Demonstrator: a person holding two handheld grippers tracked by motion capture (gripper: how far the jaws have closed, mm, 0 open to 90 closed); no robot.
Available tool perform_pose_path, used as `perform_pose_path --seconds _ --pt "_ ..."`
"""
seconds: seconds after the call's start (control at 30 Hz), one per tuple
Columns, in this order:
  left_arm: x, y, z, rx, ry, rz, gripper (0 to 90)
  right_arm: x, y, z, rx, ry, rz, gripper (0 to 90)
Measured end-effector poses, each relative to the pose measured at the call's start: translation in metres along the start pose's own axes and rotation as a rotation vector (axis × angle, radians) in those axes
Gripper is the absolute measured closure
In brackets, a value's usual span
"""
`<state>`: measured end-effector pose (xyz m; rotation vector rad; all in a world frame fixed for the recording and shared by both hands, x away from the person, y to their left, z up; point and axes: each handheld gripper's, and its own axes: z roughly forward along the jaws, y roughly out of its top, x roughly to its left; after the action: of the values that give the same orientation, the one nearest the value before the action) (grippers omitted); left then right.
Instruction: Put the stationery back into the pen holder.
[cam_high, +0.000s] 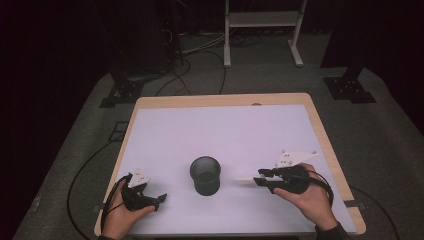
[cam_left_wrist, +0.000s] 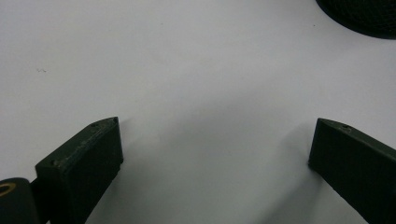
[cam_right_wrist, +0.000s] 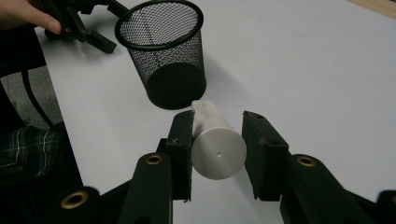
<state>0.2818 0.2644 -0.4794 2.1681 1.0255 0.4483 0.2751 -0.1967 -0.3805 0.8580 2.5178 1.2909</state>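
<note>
white tube (cam_right_wrist: 216, 140) between right gripper (cam_right_wrist: 218, 140) jaws (clamped)

mesh cup (cam_left_wrist: 362, 16): cut off by the top edge, just its base showing
white tube (cam_right_wrist: 215, 137): far tip toward the mesh cup hidden behind its own wide end

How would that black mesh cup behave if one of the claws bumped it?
The mesh cup looks like thin wire with open holes, so probably light and easily shoved. It stands upright, taller than its base, so a high knock might tip it. Once on its round side, it would likely roll.
</note>
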Motion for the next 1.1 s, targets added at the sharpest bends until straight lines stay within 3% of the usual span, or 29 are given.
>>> perform_pose_path --seconds 0.23,0.67,1.1 --pt "0.0 0.0 0.0 0.003 0.0 0.002 2.1 -0.004 0.011 -0.007 -0.017 0.006 0.002 64.3" --pt "0.0 0.0 0.0 0.003 -0.002 0.0 2.1 -0.003 0.038 -0.017 -0.082 0.029 -0.04 64.3" --pt "0.0 0.0 0.0 0.002 -0.001 0.0 2.1 0.0 0.065 -0.014 -0.121 0.064 -0.086 64.3"
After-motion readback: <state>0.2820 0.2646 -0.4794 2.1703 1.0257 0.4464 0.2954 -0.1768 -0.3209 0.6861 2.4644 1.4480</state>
